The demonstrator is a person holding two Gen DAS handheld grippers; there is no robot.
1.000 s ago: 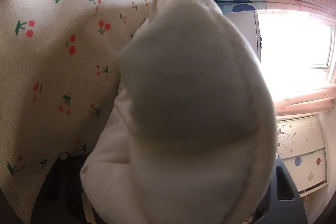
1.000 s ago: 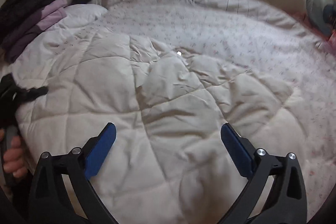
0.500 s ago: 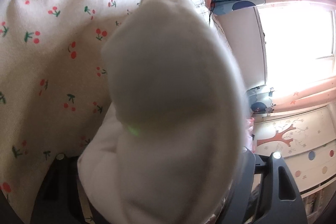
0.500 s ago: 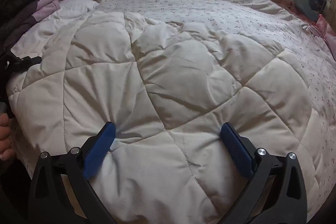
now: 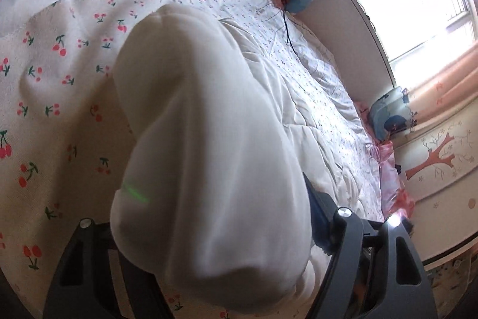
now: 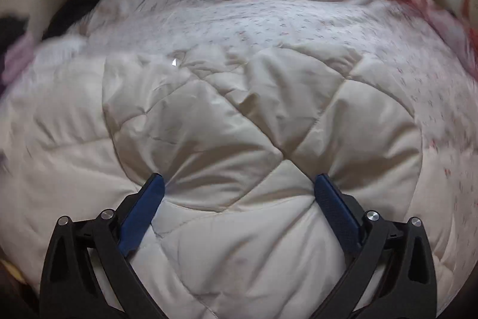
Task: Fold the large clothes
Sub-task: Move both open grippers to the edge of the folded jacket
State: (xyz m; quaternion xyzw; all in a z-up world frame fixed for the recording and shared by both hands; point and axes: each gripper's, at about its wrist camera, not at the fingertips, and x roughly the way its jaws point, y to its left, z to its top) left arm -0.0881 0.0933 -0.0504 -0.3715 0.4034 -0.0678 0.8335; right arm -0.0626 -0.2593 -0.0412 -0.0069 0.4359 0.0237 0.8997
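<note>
A thick cream fold of the quilted piece (image 5: pixel 209 124) bulges up between my left gripper's (image 5: pixel 212 214) jaws and fills most of the left wrist view. The gripper is shut on the fold, and the blue right pad (image 5: pixel 315 211) presses against it. The left finger is mostly hidden behind the cloth. In the right wrist view the cream quilted piece (image 6: pixel 227 115) lies spread over the bed. My right gripper (image 6: pixel 239 178) stands wide open. Its blue fingertips (image 6: pixel 155 184) dent the quilted surface, with one padded square between them.
Cherry-print white fabric (image 5: pixel 59 73) lies left of the held fold. A small-print sheet (image 5: pixel 313 85) runs toward a low wall and bright window (image 5: pixel 418 5). A dark cable (image 5: pixel 288 29) lies on the sheet. Dark and purple clothes (image 6: pixel 18 50) sit at the bed's far left.
My left gripper rose and rolled with the fold, bringing the bed and window side into view. My right gripper came down onto the quilted piece, and its fingertips now press into it.
</note>
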